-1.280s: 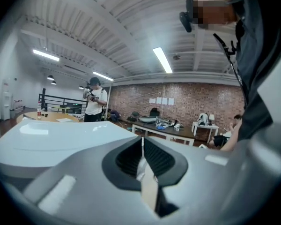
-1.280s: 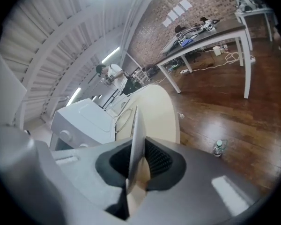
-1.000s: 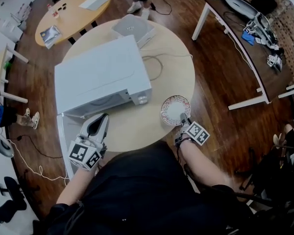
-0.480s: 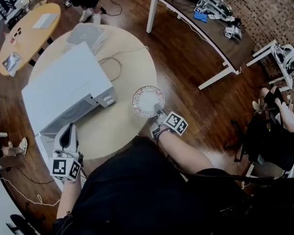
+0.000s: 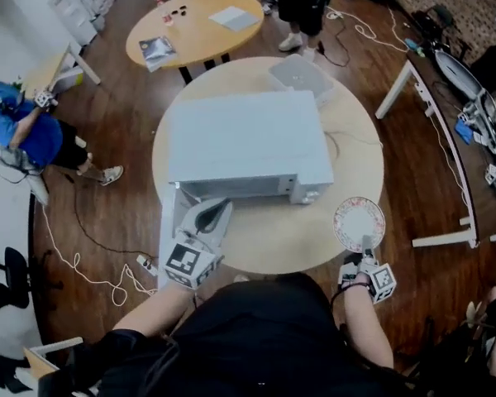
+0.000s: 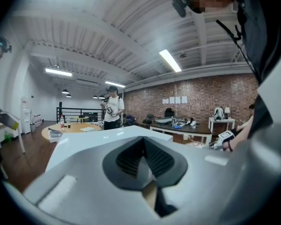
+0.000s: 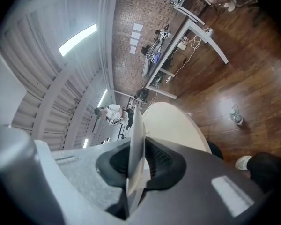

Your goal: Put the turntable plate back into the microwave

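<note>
Two tongs show at the bottom of the head view. The right tongs (image 5: 365, 243), lower right, are clamped narrowly on the near rim of the plate (image 5: 360, 222). In the right gripper view the plate stands edge-on between the pads. It sits at the lower right edge of the round bench (image 5: 281, 242), right of the microwave (image 5: 248, 139) and apart from it. The left tongs (image 5: 217, 211), lower left of centre, are closed with nothing between them, their tips just at the microwave's front.
</note>
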A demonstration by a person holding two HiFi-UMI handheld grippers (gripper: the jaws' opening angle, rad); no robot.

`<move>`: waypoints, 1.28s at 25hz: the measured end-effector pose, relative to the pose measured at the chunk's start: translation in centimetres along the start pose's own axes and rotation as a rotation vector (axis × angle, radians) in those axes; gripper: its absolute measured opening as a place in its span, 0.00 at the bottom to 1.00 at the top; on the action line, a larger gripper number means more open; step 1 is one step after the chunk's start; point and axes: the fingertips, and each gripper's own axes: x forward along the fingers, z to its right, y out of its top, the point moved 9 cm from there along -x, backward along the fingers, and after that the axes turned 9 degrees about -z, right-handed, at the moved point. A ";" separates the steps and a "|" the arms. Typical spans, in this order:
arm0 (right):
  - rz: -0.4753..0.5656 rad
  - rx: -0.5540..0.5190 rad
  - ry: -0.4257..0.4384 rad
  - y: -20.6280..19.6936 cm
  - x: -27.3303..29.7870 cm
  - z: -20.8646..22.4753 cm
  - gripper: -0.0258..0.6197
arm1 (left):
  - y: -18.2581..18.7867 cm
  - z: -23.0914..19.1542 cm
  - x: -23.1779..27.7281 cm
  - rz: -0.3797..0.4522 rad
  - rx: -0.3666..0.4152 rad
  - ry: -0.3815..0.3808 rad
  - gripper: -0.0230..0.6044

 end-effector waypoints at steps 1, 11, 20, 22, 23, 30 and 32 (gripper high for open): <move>-0.002 -0.012 0.015 0.6 0.1 1.0 0.09 | -0.3 0.3 0.3 0.002 -0.004 -0.002 0.04; -0.012 0.079 -0.021 -0.1 0.2 -3.1 0.09 | 0.3 1.2 0.1 0.022 -0.017 0.013 0.04; -0.047 0.027 0.024 -1.5 1.8 -4.0 0.09 | -0.5 -0.1 -2.6 0.061 -0.038 0.063 0.04; -0.049 0.023 0.030 -1.9 1.8 -3.9 0.09 | -0.6 -0.2 -3.4 0.069 -0.039 0.069 0.04; -0.051 0.021 0.035 -2.1 1.8 -3.8 0.09 | -0.6 -0.3 -3.8 0.072 -0.038 0.073 0.04; -0.077 0.027 0.055 -4.0 2.1 -5.0 0.09 | -0.7 -0.9 -6.1 0.089 -0.044 0.103 0.04; -0.081 0.036 0.056 -4.6 2.0 -5.3 0.09 | -0.7 -1.0 -6.4 0.092 -0.046 0.103 0.04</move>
